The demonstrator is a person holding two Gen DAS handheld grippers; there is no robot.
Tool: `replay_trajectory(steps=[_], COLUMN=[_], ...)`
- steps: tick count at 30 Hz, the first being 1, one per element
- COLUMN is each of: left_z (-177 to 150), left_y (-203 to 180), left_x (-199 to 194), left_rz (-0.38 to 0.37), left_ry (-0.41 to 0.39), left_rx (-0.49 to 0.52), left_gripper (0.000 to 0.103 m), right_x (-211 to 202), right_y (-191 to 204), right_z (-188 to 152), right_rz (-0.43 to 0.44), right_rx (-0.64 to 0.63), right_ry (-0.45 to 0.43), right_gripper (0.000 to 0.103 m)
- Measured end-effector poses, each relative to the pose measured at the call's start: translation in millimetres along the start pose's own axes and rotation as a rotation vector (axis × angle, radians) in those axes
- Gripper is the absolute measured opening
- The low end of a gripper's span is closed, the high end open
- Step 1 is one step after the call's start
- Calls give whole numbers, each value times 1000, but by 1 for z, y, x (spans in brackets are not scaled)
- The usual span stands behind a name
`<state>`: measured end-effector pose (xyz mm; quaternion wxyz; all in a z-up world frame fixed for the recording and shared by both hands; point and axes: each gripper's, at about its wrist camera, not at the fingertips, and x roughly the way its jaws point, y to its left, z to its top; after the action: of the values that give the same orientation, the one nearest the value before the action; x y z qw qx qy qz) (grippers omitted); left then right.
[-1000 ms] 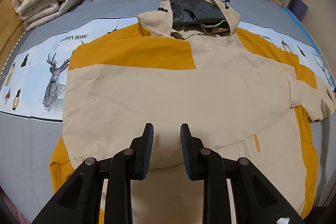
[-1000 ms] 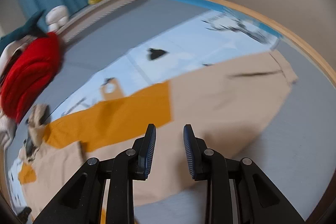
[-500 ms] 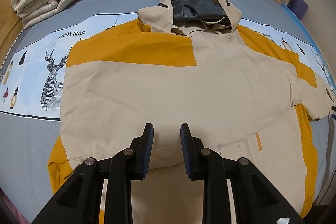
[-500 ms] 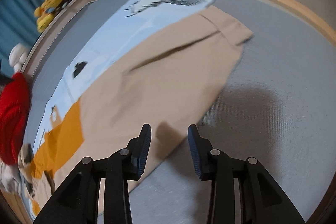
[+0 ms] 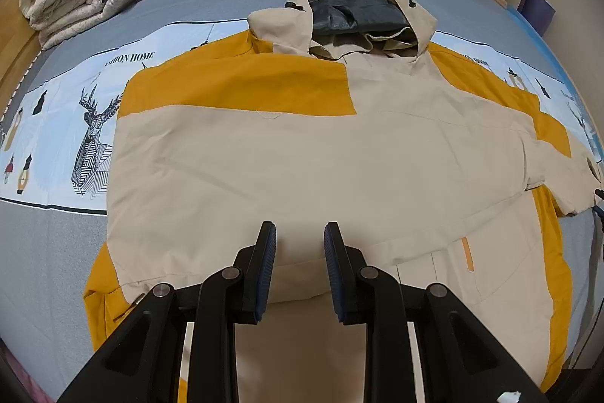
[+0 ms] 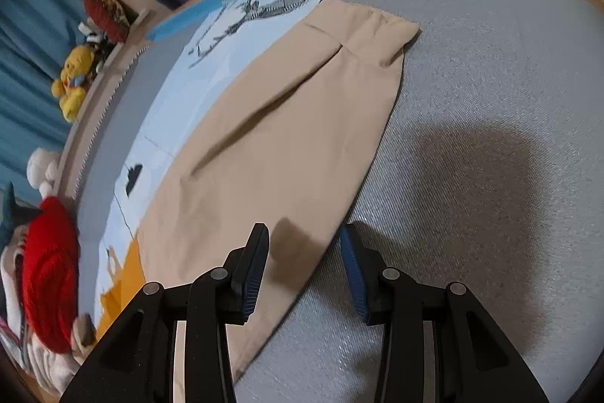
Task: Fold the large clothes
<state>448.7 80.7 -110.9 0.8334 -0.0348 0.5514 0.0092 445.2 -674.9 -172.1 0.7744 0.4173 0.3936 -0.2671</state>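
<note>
Lying spread flat on the grey bed (image 5: 45, 252), the beige and mustard jacket (image 5: 302, 169) is showing one sleeve already folded across its body. Near the jacket's hem, the left gripper (image 5: 298, 252) is hovering with its jaws slightly apart, holding nothing. Out at the jacket's far side, the right gripper (image 6: 304, 252) is straddling the lower edge of the outstretched sleeve (image 6: 287, 123), its jaws having just been opening, with the cloth between them but not pinched. The shell fabric is looking light, limp and probably slippery, so taking that sleeve edge near the cuff (image 6: 373, 36) seems soundest.
</note>
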Motion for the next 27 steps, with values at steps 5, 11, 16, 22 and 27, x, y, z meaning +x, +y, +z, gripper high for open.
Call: replay_trajectory(steps=[5, 11, 16, 22, 27], left_z=[0, 2, 6, 8, 9], left_y=[2, 12, 20, 33, 42], left_x=[0, -4, -11, -19, -25], left_rz=[2, -1, -5, -10, -14], left_ry=[-3, -9, -23, -40, -48], left_rx=[-8, -32, -57, -97, -120], left_gripper=[23, 23, 23, 23, 23], right_x=[-1, -22, -69, -129, -154], right_y=[-7, 23, 105, 237, 318], right_z=[2, -2, -21, -112, -244], right_rz=[31, 7, 42, 281, 553], right_rx=[81, 26, -186, -534, -834], right_ry=[-35, -154, -289, -318, -124], right_gripper=[16, 5, 4, 3, 3])
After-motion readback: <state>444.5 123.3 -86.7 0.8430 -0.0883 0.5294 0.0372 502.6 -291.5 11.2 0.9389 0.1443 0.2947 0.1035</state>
